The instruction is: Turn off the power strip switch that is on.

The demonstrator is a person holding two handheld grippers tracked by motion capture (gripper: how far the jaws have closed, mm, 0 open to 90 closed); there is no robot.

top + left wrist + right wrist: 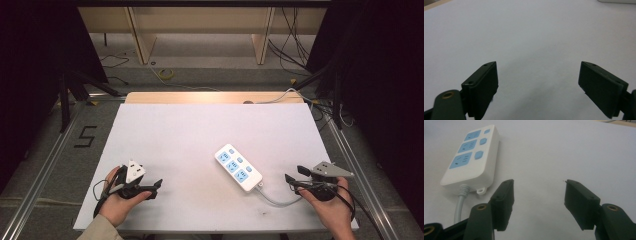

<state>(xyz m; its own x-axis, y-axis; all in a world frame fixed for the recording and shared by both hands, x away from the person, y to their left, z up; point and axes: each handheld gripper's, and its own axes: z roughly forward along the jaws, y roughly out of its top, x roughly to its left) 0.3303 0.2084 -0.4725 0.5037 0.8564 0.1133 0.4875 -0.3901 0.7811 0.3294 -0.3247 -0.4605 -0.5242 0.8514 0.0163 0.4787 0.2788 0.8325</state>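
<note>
Power strip (pixel 238 168) lies flat on the white table (pixel 175 130), right of centre and turned on a diagonal, its three blue sockets and their switches facing up, so you can reach both from above. Its grey cord (pixel 278 199) runs off the near end toward your right hand, which leaves the far end and long sides clear for a grasp.

Your right gripper (pixel 295 179) sits just beside that cord end, jaws spread wide and holding nothing. In the right gripper view (pixel 537 195) the strip's near corner and cord exit (pixel 462 190) lie just left of the left jaw, apart from it. You look staged to close in on the strip from its cord end.

Your left gripper (pixel 155 187) rests well apart on the near left of the table, jaws likewise spread and empty. The left gripper view (pixel 537 77) looks across bare tabletop, with an edge of the strip (pixel 616 1) far off at the top right. That hand seems parked in reserve.
</note>
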